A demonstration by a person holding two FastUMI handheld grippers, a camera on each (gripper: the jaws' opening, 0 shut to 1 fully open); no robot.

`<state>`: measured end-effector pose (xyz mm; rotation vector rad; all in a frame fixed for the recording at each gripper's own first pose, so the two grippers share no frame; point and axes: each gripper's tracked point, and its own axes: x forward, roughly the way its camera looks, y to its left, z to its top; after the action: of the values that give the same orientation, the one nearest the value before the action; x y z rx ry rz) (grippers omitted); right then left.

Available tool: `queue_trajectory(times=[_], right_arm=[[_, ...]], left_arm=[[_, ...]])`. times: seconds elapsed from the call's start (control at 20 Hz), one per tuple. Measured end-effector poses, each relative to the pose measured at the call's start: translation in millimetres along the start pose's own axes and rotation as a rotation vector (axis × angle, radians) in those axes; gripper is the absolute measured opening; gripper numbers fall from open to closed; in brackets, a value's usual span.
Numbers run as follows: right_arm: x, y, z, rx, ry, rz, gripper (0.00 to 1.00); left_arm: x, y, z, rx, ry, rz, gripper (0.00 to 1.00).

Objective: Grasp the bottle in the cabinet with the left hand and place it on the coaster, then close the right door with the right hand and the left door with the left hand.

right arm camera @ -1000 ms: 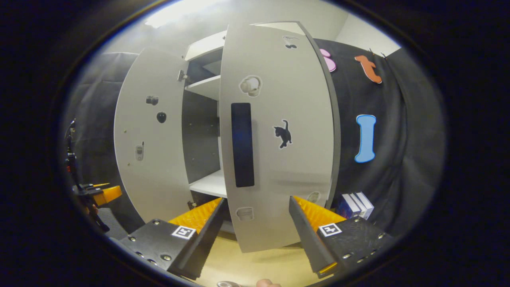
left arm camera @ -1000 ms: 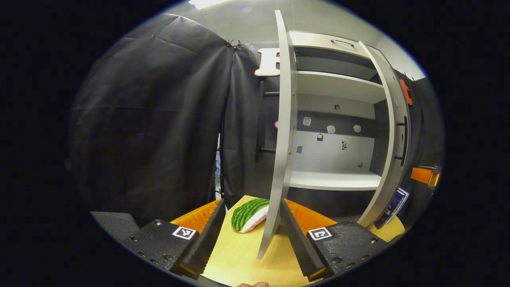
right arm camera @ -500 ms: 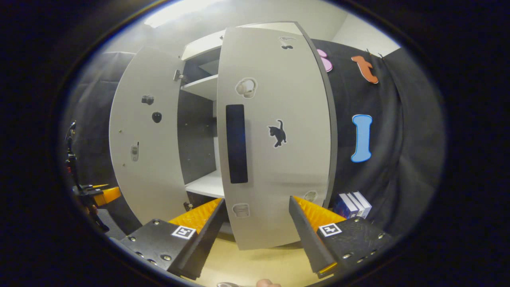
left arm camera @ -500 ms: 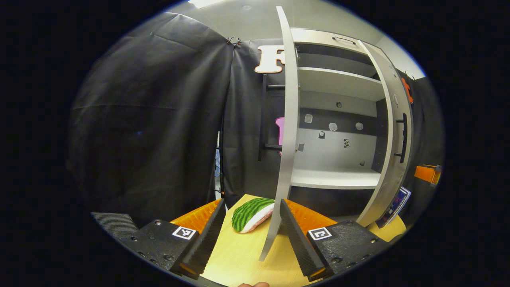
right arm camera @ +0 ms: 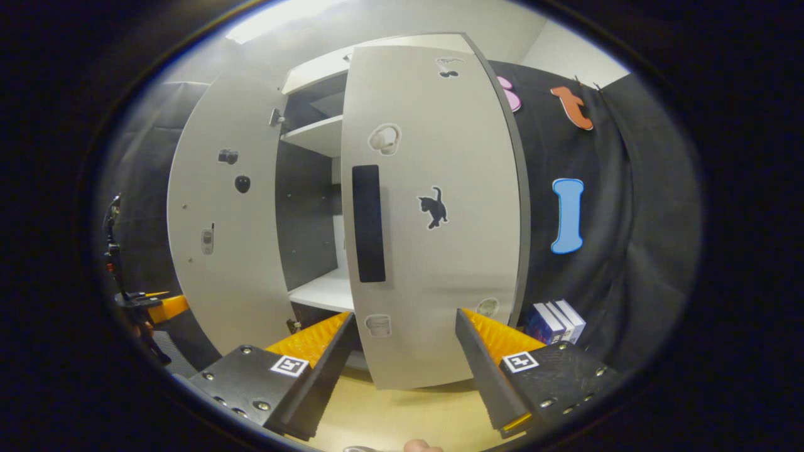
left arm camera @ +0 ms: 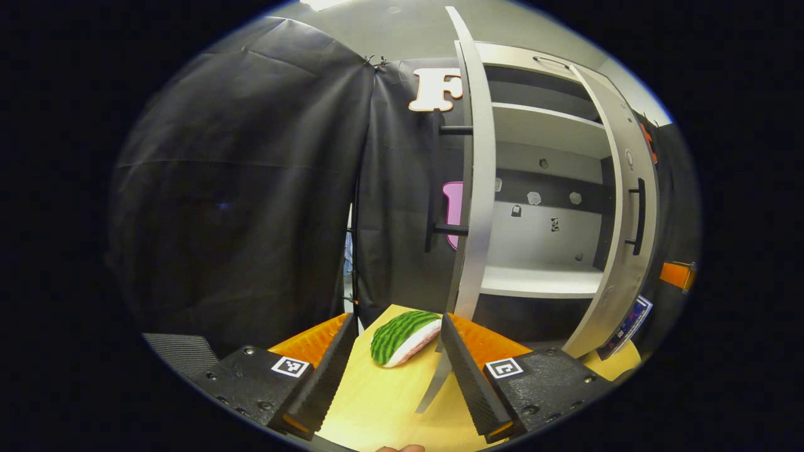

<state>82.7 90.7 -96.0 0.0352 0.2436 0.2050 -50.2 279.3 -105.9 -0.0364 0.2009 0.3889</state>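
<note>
This is a staged recording booth, not a lived-in room. Black cloth point(left arm camera: 239, 188) hangs in folds as the walls, pinned with small clips at a seam, and a plain pale ceiling shows above it. A light grey two-door cabinet point(right arm camera: 433, 207) with white shelves stands on a pale yellow wooden tabletop point(left arm camera: 383, 402). Its doors carry small stickers, among them a black cat sticker point(right arm camera: 433, 207). A plush watermelon slice point(left arm camera: 403, 329) and some upright boxed books point(right arm camera: 556, 321) lie about as props.

Cabinet doors, both ajar

Grey right door point(right arm camera: 433, 213), black handle, hangs partly open off the cabinet point(left arm camera: 540, 132); left door point(left arm camera: 471, 188) stands wide.
</note>
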Motion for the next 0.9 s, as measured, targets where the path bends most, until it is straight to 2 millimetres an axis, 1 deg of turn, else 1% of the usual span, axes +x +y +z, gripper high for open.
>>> queue_trajectory(times=[0.2, 0.25, 0.3, 0.4, 0.45, 0.5, 0.55, 0.65, 0.7, 0.9], right_arm=[[0, -5, -4, -0.014, 0.008, -0.015, 0.93], [-2, -6, -5, -0.013, 0.011, -0.018, 0.95], [-2, -10, -5, -0.011, 0.013, -0.023, 0.96], [-3, -14, -5, -0.009, 0.013, -0.029, 0.96], [-3, -16, -5, -0.009, 0.013, -0.030, 0.96], [-2, -17, -5, -0.011, 0.013, -0.031, 0.93], [-3, -19, -6, -0.013, 0.014, -0.033, 0.93], [-2, -23, -8, -0.011, 0.021, -0.035, 0.93], [-3, -23, -9, -0.007, 0.025, -0.034, 0.96], [-2, -20, -13, 0.004, 0.031, -0.020, 0.96]], left_arm=[[6, 4, -3, 0.001, 0.010, 0.026, 0.87], [8, 4, -4, -0.006, 0.015, 0.028, 0.87], [8, 4, -5, -0.015, 0.017, 0.026, 0.82], [8, 3, -7, -0.033, 0.026, 0.016, 0.82], [7, 4, -9, -0.041, 0.032, 0.011, 0.87], [7, 3, -11, -0.049, 0.039, 0.008, 0.82], [6, 3, -13, -0.056, 0.043, 0.011, 0.85], [6, 1, -17, -0.071, 0.050, 0.015, 0.84], [5, -1, -17, -0.075, 0.050, 0.014, 0.84], [2, -3, -19, -0.088, 0.054, 0.018, 0.84]])
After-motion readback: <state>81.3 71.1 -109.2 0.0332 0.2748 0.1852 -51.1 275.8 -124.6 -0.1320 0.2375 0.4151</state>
